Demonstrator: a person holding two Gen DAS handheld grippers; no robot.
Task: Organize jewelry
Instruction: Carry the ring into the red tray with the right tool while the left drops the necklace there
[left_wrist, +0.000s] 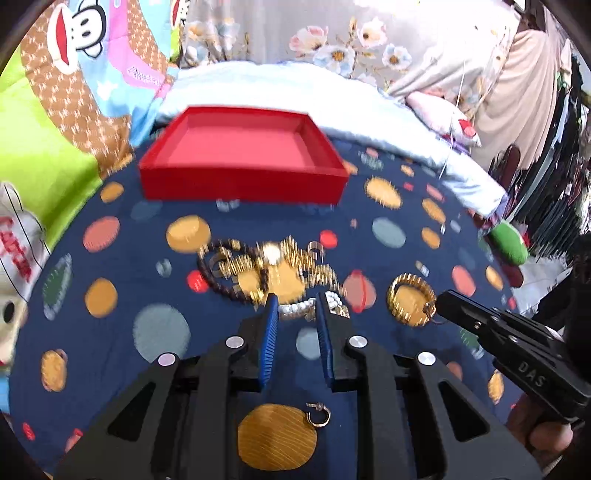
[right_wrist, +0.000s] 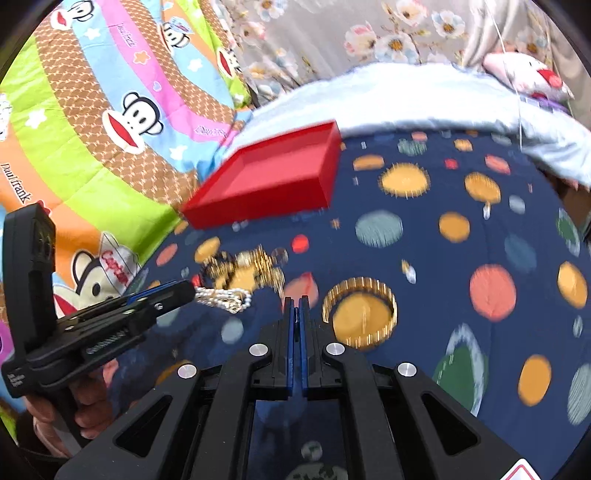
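Observation:
A heap of jewelry (left_wrist: 266, 269) lies on the navy dotted cloth: a dark bead bracelet (left_wrist: 218, 280), gold chains and a white pearl bracelet (left_wrist: 295, 308). My left gripper (left_wrist: 295, 306) is open, its blue pads on either side of the pearl bracelet (right_wrist: 221, 297). A gold bangle (left_wrist: 412, 302) lies to the right, with my right gripper's tip (left_wrist: 448, 304) touching its edge. In the right wrist view my right gripper (right_wrist: 296, 304) is shut and empty, just left of the bangle (right_wrist: 360, 312). An empty red tray (left_wrist: 243, 158) stands behind the heap.
A small gold hoop earring (left_wrist: 318, 415) lies under the left gripper. Colourful cartoon quilts (right_wrist: 92, 129) are piled at the left, a pale blue blanket (left_wrist: 332, 99) behind the tray. Floral curtains hang at the back. The cloth is bare to the right (right_wrist: 480, 240).

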